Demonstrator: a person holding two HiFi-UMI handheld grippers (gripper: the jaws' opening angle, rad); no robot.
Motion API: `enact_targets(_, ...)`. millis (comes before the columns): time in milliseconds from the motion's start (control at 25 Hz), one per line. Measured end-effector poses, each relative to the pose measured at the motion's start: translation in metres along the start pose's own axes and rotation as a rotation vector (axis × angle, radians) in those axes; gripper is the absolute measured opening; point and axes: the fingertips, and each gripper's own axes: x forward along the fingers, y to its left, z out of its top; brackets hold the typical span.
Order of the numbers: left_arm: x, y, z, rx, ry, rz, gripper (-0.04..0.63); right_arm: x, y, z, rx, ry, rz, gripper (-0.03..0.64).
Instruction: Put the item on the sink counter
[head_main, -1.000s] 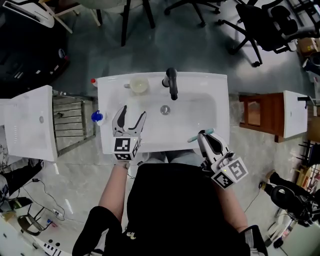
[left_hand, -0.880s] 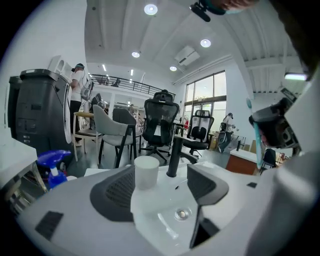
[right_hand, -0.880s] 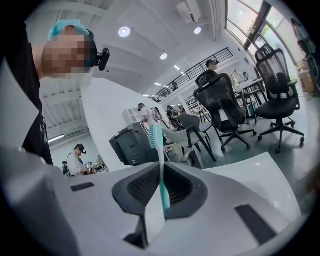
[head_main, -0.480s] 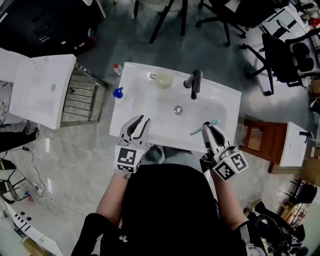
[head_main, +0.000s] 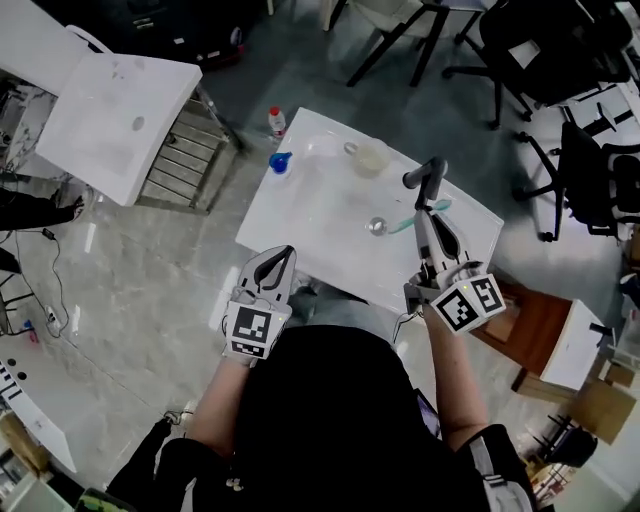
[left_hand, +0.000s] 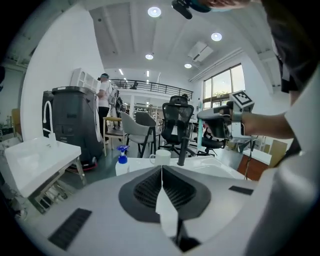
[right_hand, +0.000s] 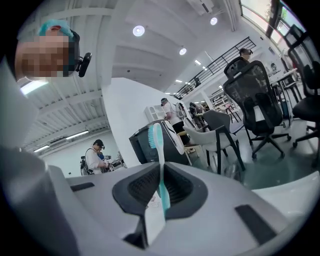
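The white sink (head_main: 300, 215) stands in front of me, with a black faucet (head_main: 428, 178) at its back rim. My right gripper (head_main: 433, 216) is over the basin close to the faucet, shut on a teal toothbrush (head_main: 414, 219) that lies crosswise in its jaws. In the right gripper view the toothbrush (right_hand: 160, 165) stands upright between the pads, bristle head on top. My left gripper (head_main: 282, 254) hovers at the sink's front left edge, jaws shut with nothing in them. From the left gripper view (left_hand: 161, 172) I see the faucet (left_hand: 183, 149) and the right gripper (left_hand: 220, 124).
A white cup (head_main: 370, 157) and a blue spray bottle (head_main: 280, 161) stand on the sink's back rim; a red-capped bottle (head_main: 275, 121) is behind it. A second white sink (head_main: 120, 110) with a metal rack (head_main: 195, 150) is at the left. Office chairs and a wooden stool (head_main: 535, 325) stand around.
The left gripper's jaws have closed from wide open, with nothing between them. The right gripper has carried the toothbrush forward over the basin towards the faucet. The head view has swung.
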Motion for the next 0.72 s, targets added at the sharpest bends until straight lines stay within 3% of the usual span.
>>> enact_targets(320, -0.016, 0.005, 0.004, -0.068, -0.012, 0.035, 0.023, 0.065, -0.015, 0.02, -0.013, -0.012, 0.014, 0.046)
enact_targets(720, -0.017, 0.017, -0.018, -0.128, 0.061, 0.114, 0.023, 0.127, -0.059, -0.006, 0.034, 0.013, -0.023, 0.046)
